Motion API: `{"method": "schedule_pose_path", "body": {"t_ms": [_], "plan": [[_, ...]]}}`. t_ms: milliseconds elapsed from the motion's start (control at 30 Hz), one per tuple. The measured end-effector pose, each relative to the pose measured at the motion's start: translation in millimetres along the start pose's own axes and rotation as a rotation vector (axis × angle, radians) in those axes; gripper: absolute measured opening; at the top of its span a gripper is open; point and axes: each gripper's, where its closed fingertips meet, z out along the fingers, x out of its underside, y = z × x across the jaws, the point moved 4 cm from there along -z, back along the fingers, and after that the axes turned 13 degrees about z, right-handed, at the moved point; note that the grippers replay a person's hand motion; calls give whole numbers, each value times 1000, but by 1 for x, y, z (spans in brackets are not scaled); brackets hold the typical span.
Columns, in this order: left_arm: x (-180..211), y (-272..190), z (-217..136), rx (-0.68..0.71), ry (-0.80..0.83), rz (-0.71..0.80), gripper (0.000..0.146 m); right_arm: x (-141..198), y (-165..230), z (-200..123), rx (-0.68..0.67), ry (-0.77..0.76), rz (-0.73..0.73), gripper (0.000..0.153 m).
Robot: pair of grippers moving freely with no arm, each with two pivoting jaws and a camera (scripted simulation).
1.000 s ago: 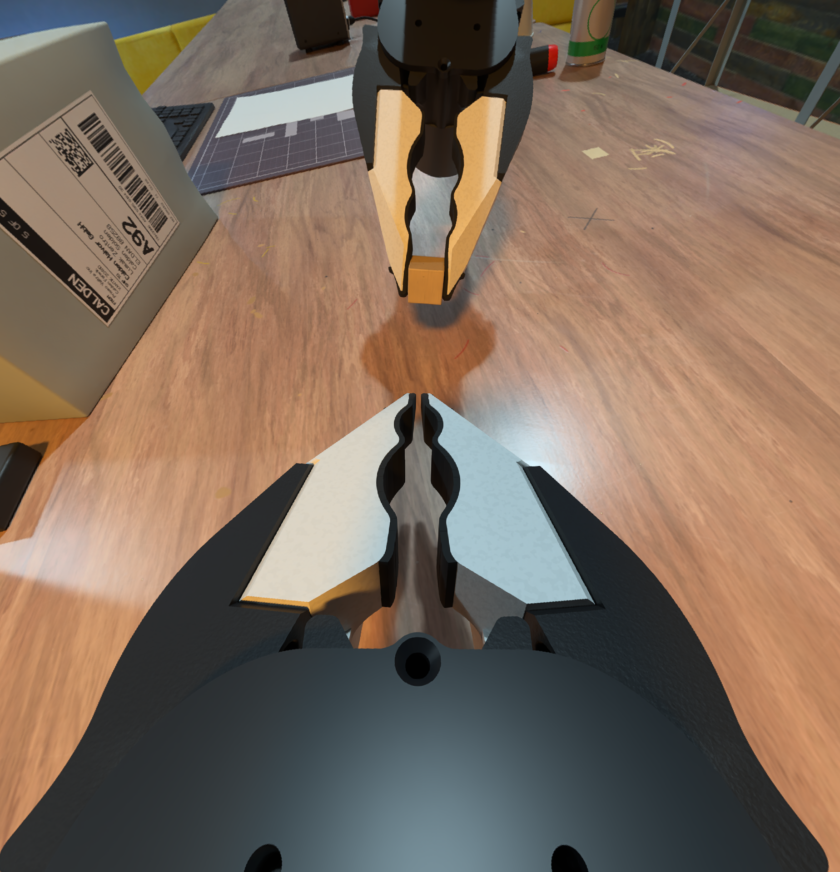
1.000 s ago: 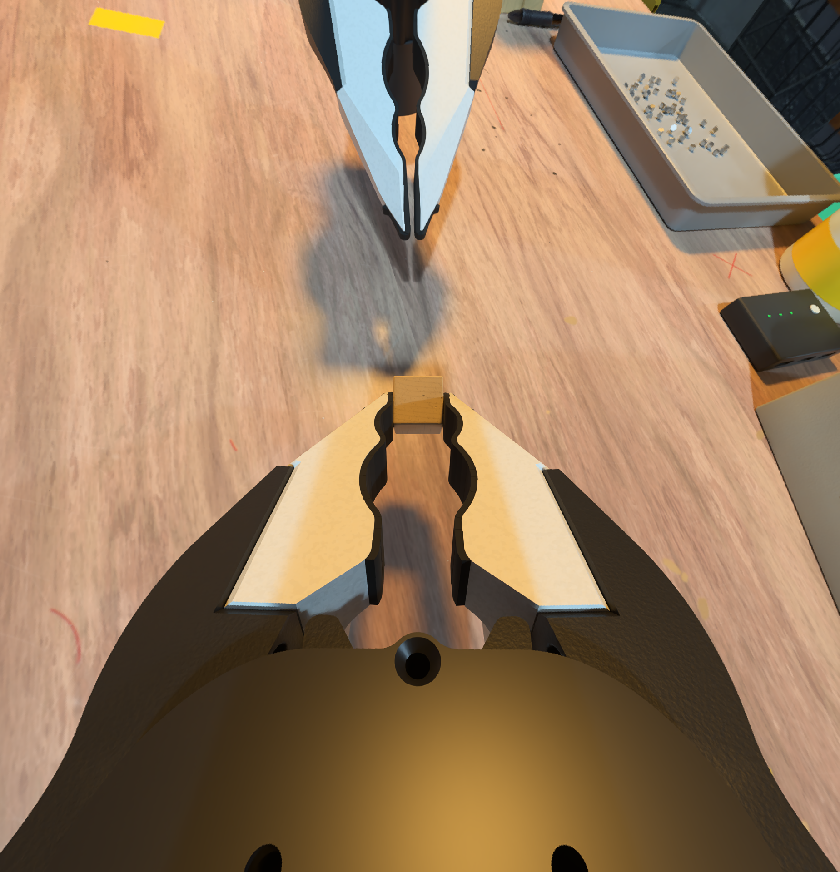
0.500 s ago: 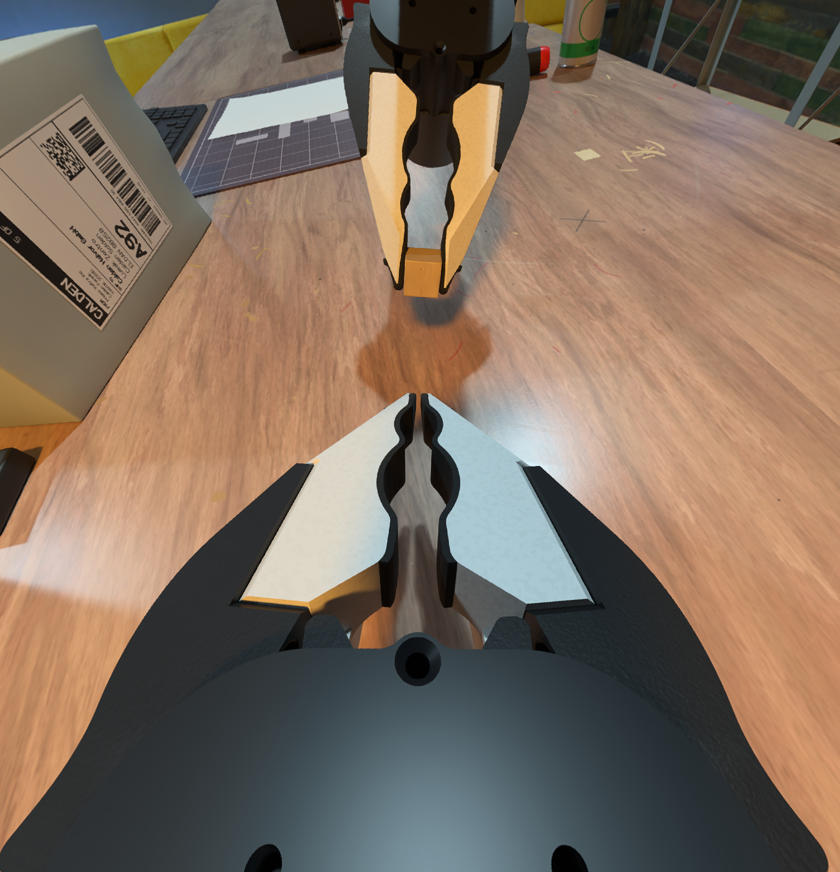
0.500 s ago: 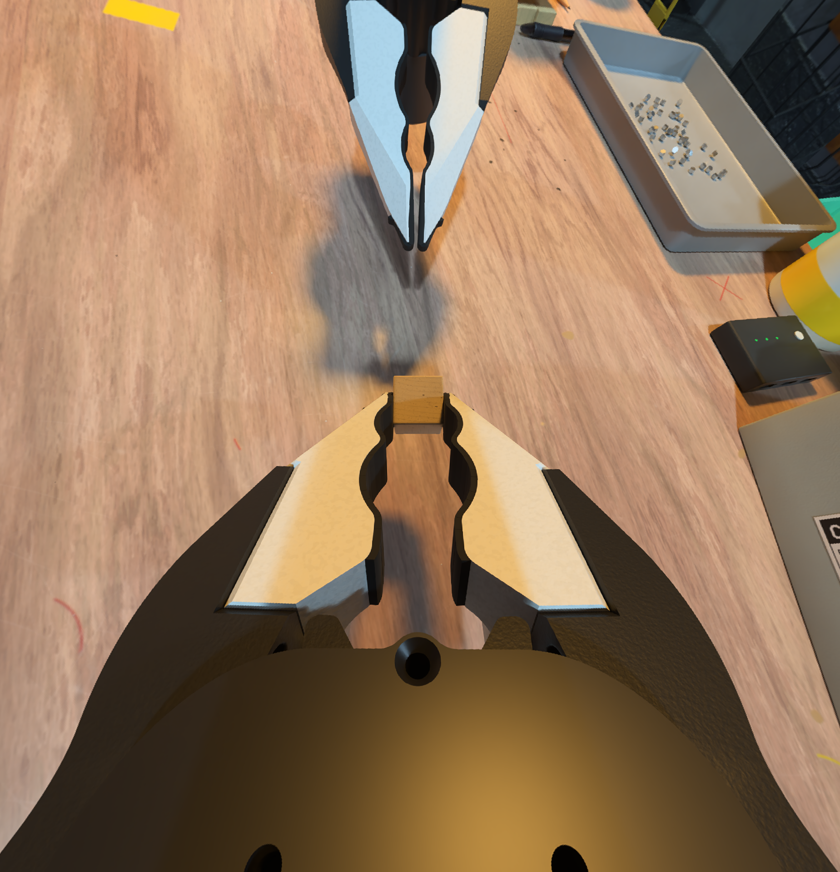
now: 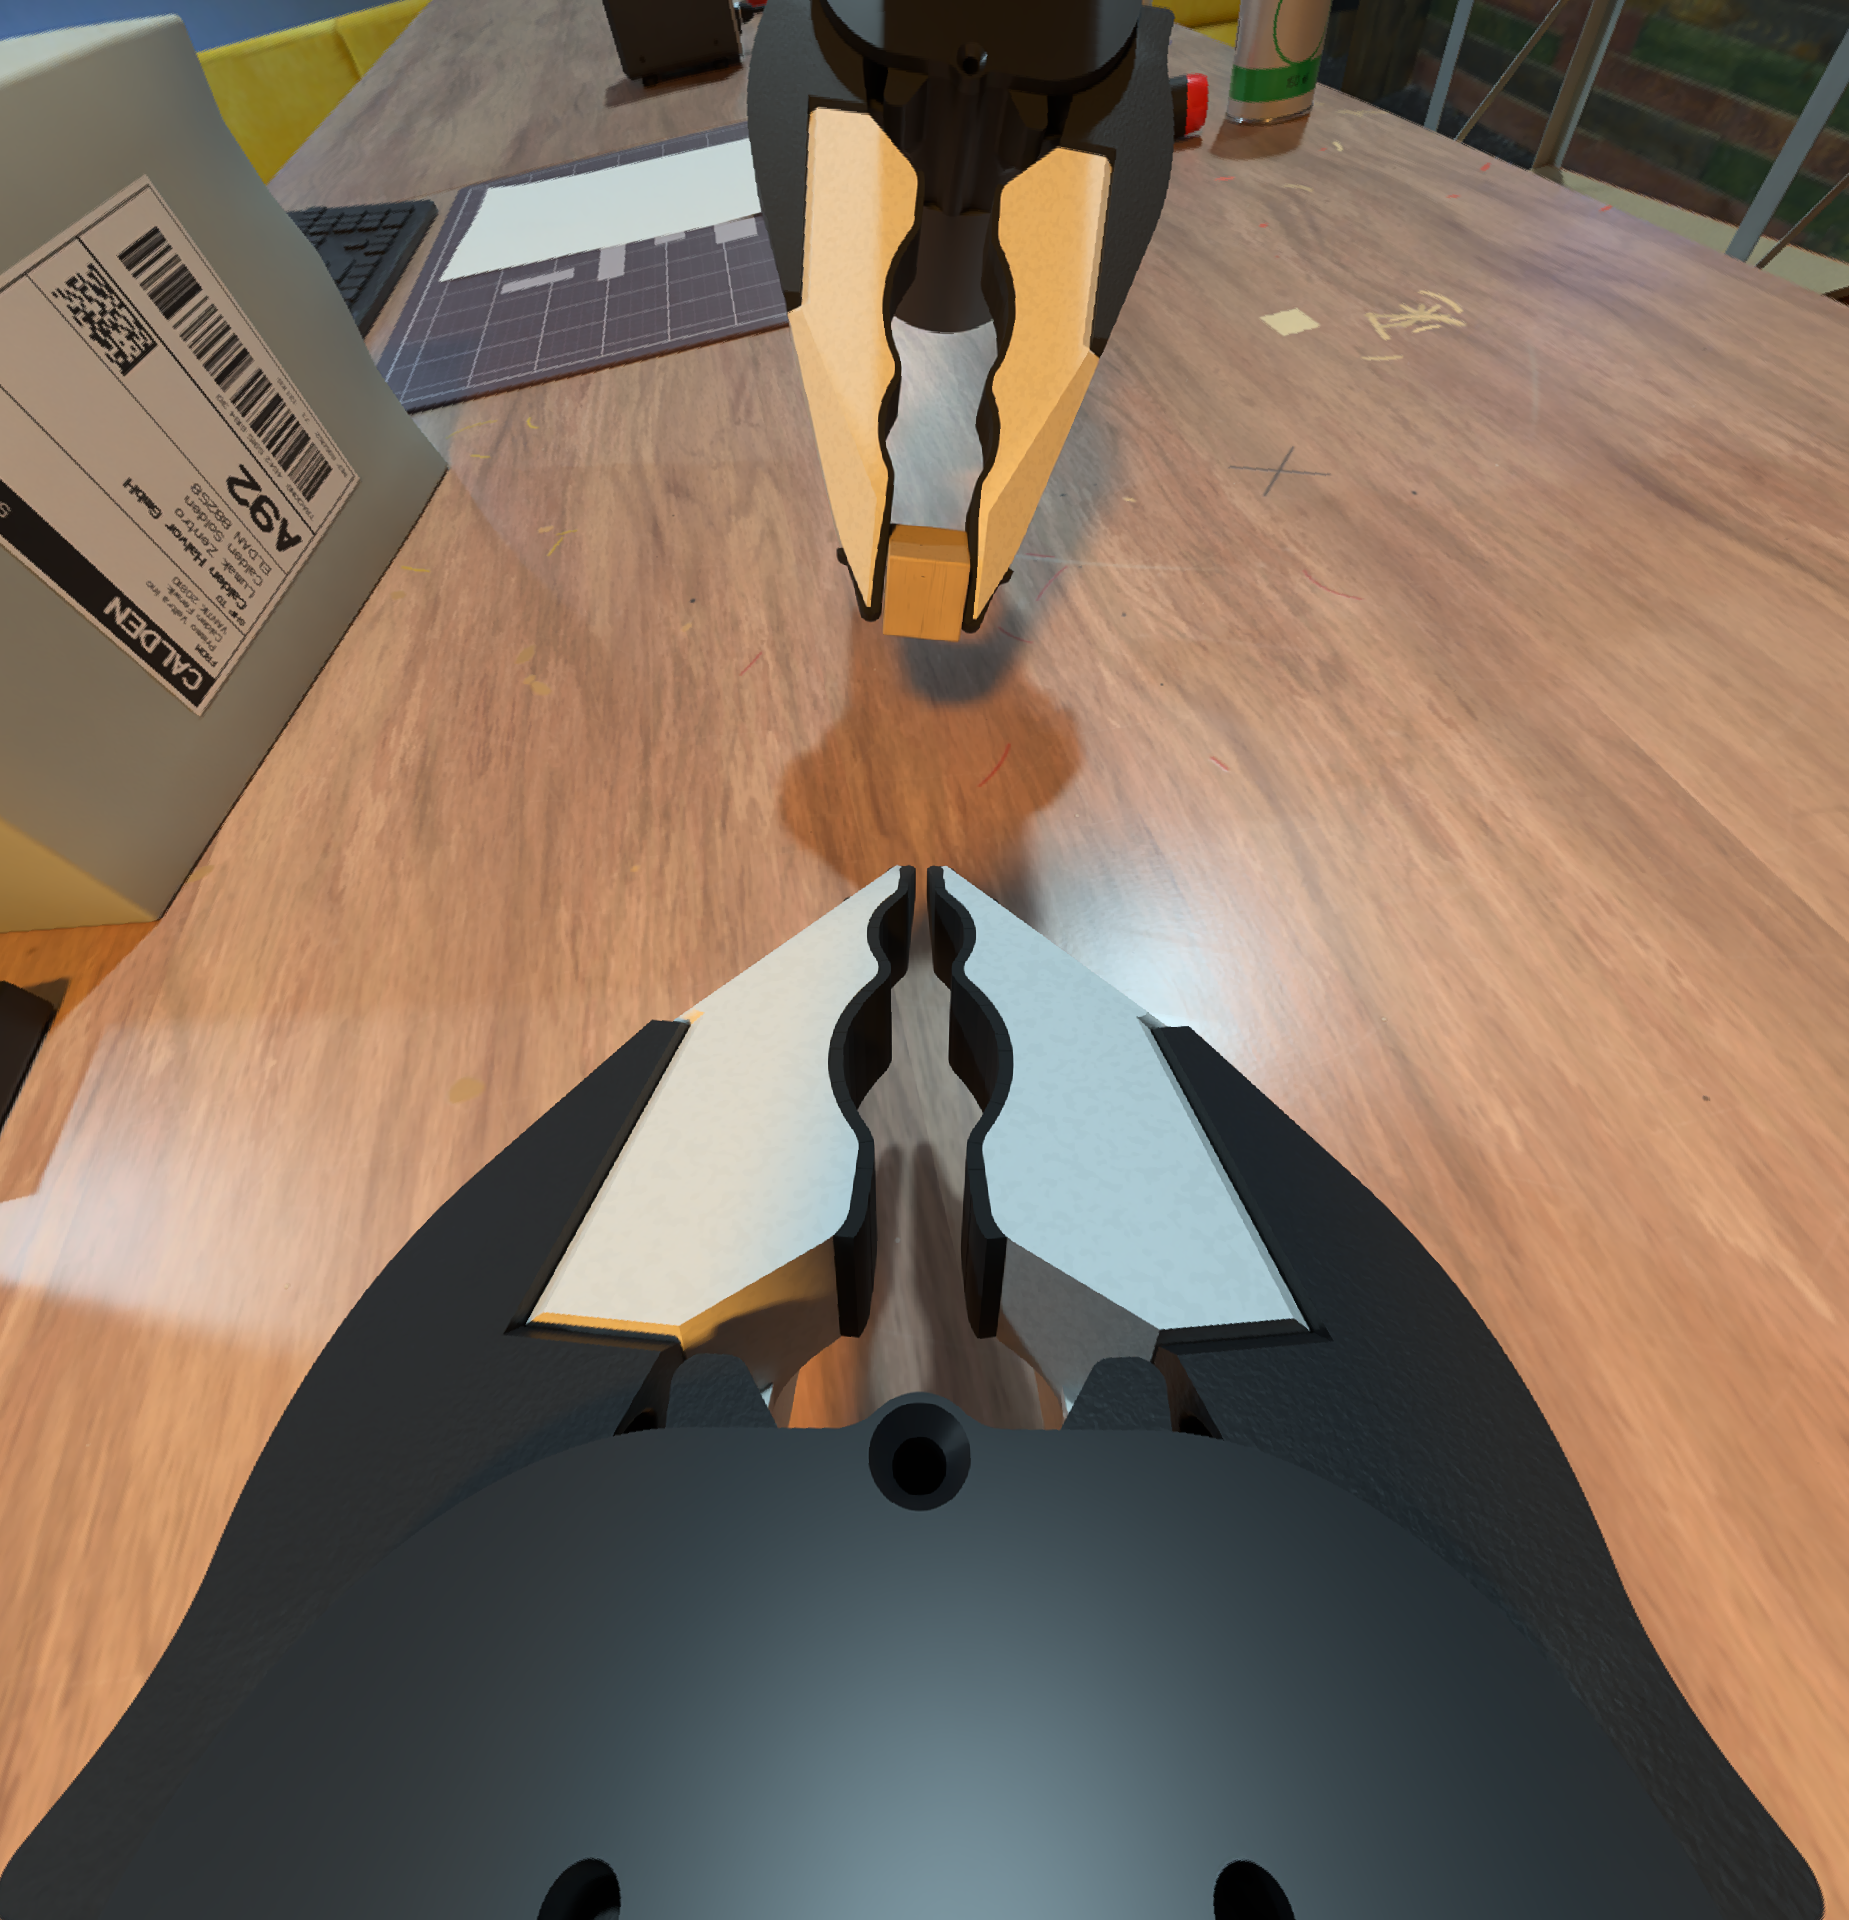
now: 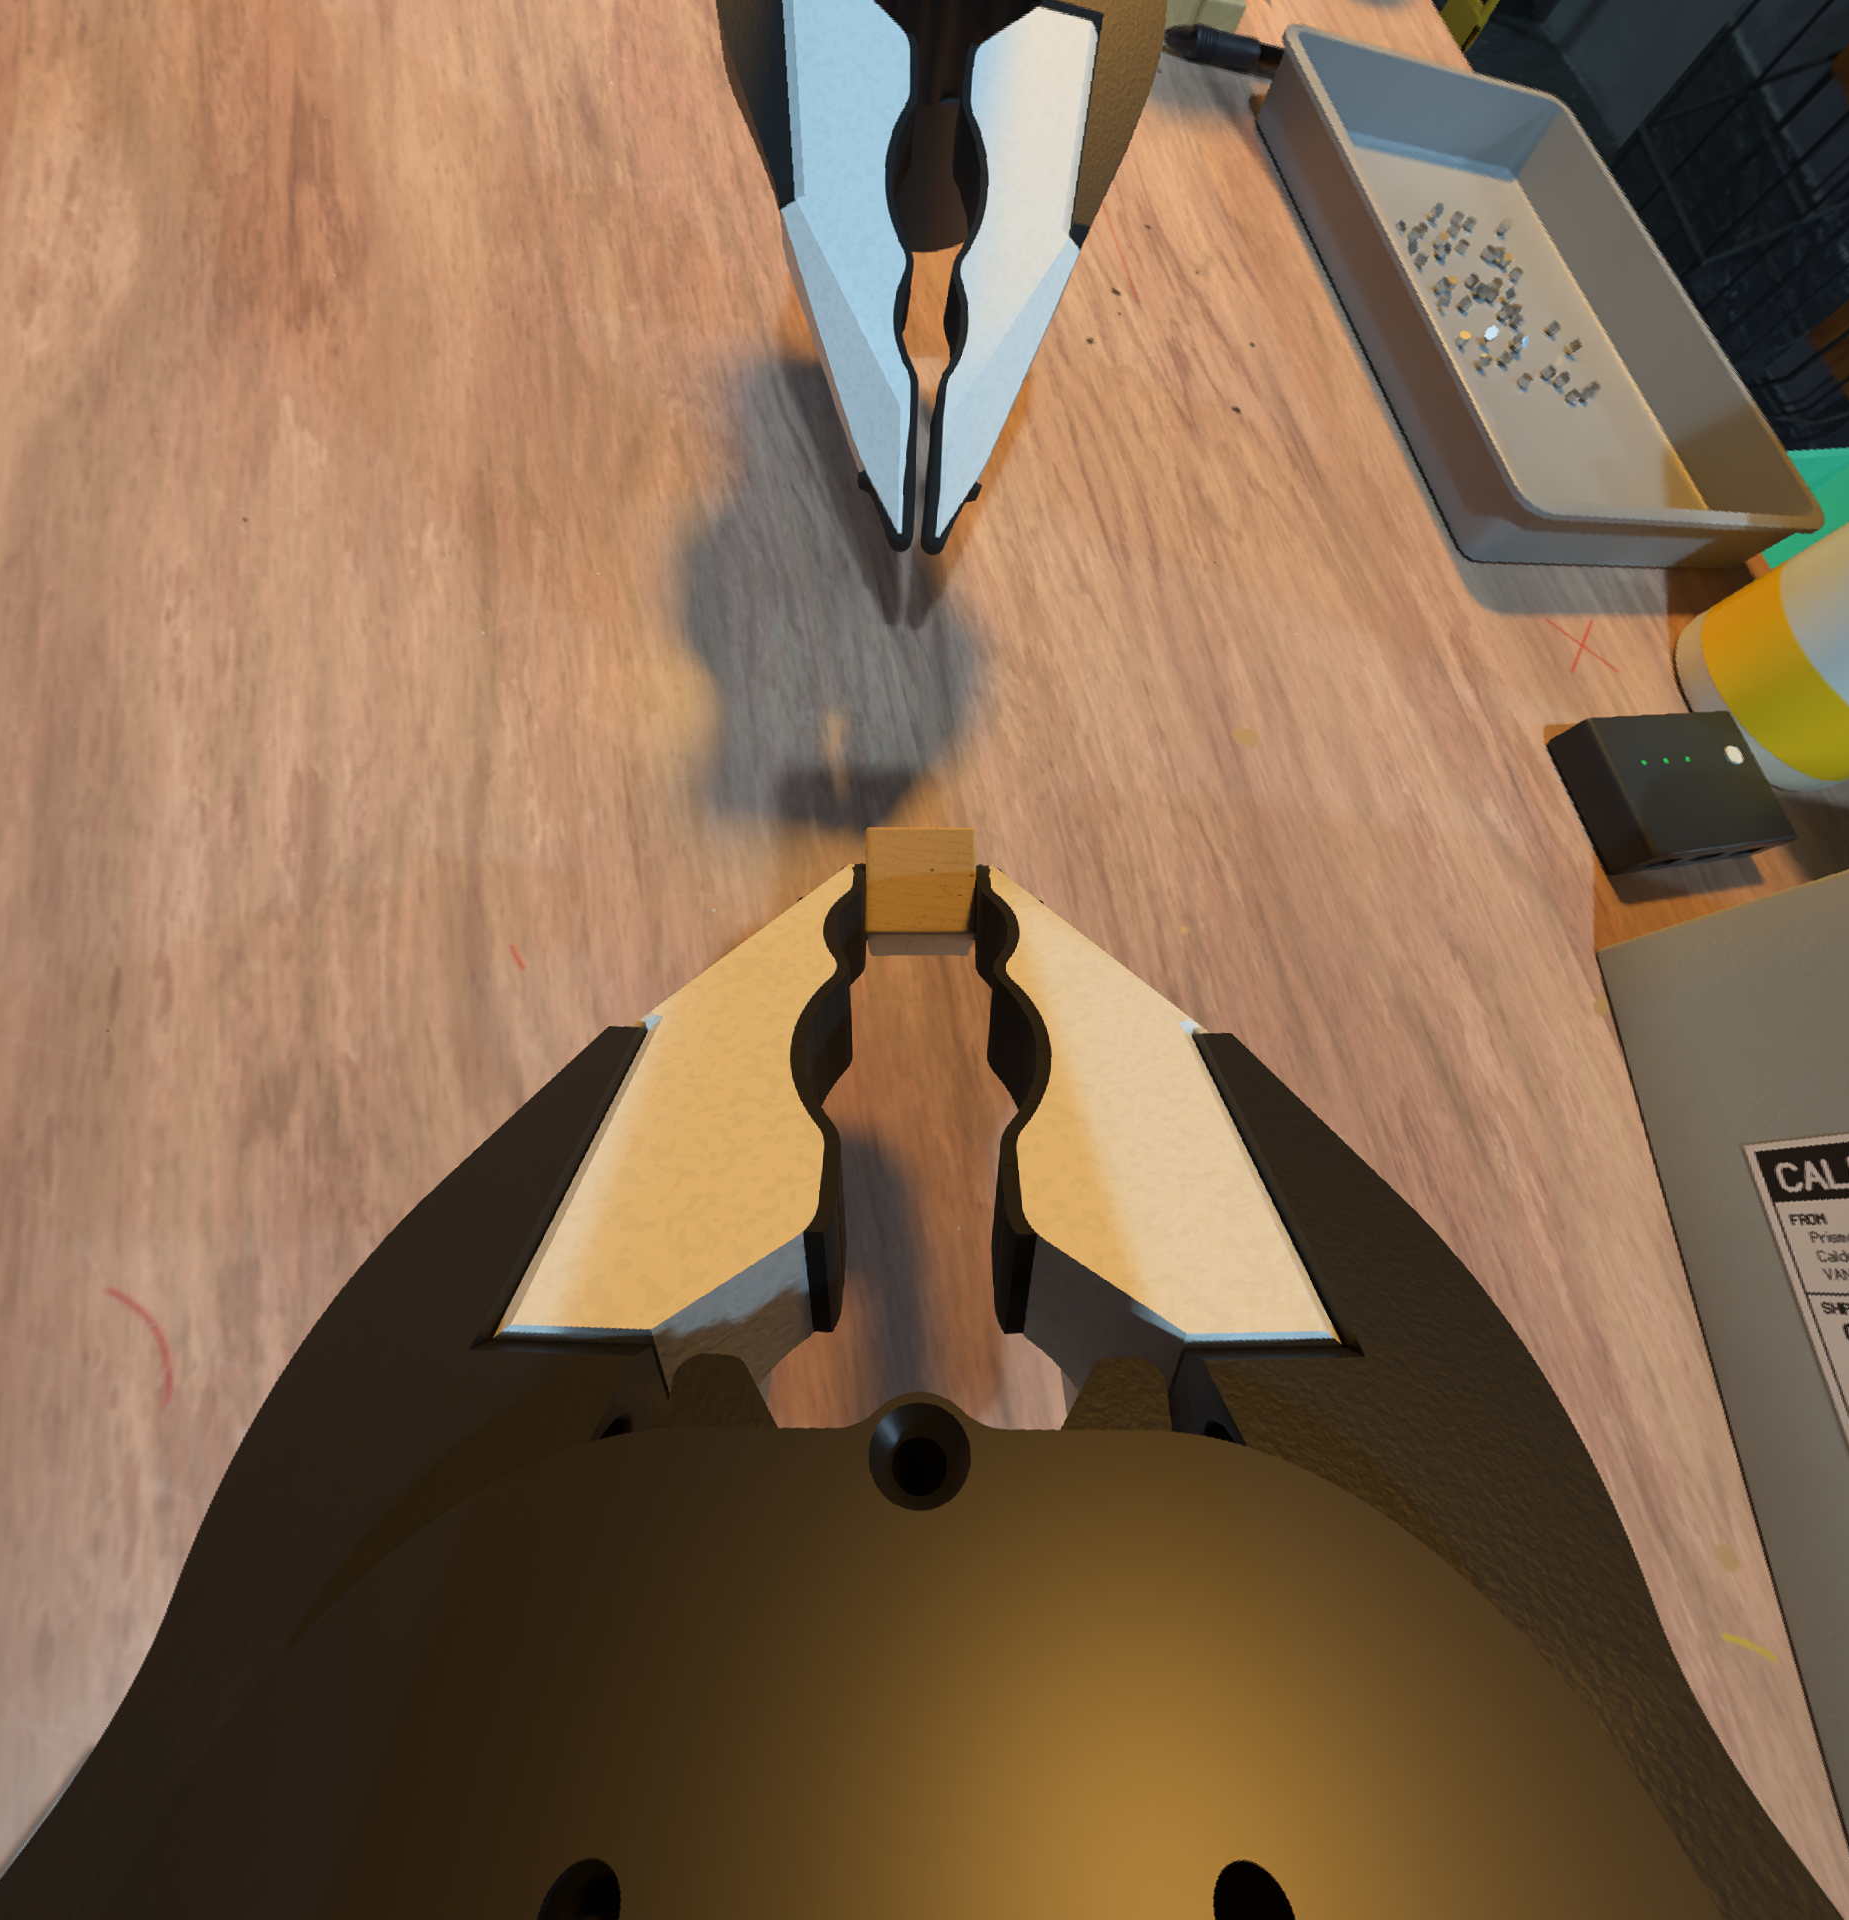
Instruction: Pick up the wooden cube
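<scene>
Cube [image 5: 925, 582] first, in the left wrist view: the small wooden block sits pinched at the very tips of the right gripper [image 5: 925, 613], whose tan jaws are clenched on its two sides. A soft shadow lies on the tabletop [image 5: 1419, 831] just beneath the cube, apart from it, so it hangs clear of the wood. Compared with a second ago, that gripper looms larger and higher above the cube's shadow, a sign the lift is under way. Nearer the camera, the left gripper [image 5: 920, 883] has its white jaws drawn almost together with nothing between them. A grey box [image 5: 120, 499] stands well to the left of the cube.

Right wrist view: the cube [image 6: 920, 883] is held between the tan fingertips, its far end poking past them. Beyond the cube the left gripper [image 6: 918, 535] points back, idle. A grey tray [image 6: 1522, 312] lies far right of the cube. I judge the pick nearly complete; only a steady rise remains.
</scene>
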Motion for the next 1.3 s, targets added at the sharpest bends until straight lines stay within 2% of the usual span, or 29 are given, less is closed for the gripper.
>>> {"method": "schedule_pose_path", "body": {"t_ms": [1300], "plan": [[-5, -4, 4, 27, -16, -16, 2, -11, 8, 9, -5, -32, -25, 20]]}}
